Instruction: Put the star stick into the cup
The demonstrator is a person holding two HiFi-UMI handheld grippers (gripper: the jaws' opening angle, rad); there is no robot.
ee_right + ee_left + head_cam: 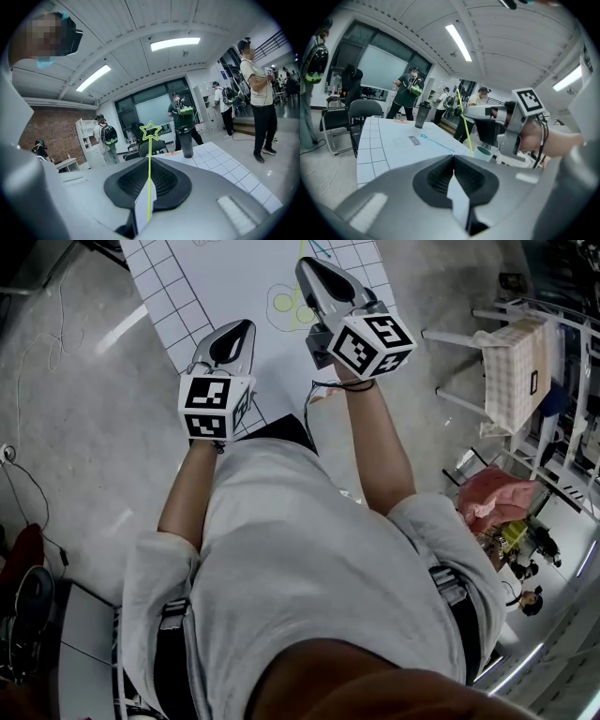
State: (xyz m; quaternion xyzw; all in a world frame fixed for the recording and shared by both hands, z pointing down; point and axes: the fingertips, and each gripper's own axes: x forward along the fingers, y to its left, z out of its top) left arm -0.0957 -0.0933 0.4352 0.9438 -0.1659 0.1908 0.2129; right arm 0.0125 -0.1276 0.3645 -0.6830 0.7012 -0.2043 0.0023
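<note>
Since the stick (149, 180) is thin, light and probably bendy, a gentle pinch low on its shaft suits it. The right gripper (149, 164) has it so, both jaws clamped on it, star (151, 131) upright. The left gripper (453, 158) is closed on nothing. The cup (483, 151) stands on the table (389, 140), near the stick's lower end.

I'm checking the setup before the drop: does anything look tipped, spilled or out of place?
Nothing stands out. The star stick runs straight up from the right gripper's shut jaws, and the cup stands upright on the table.
</note>
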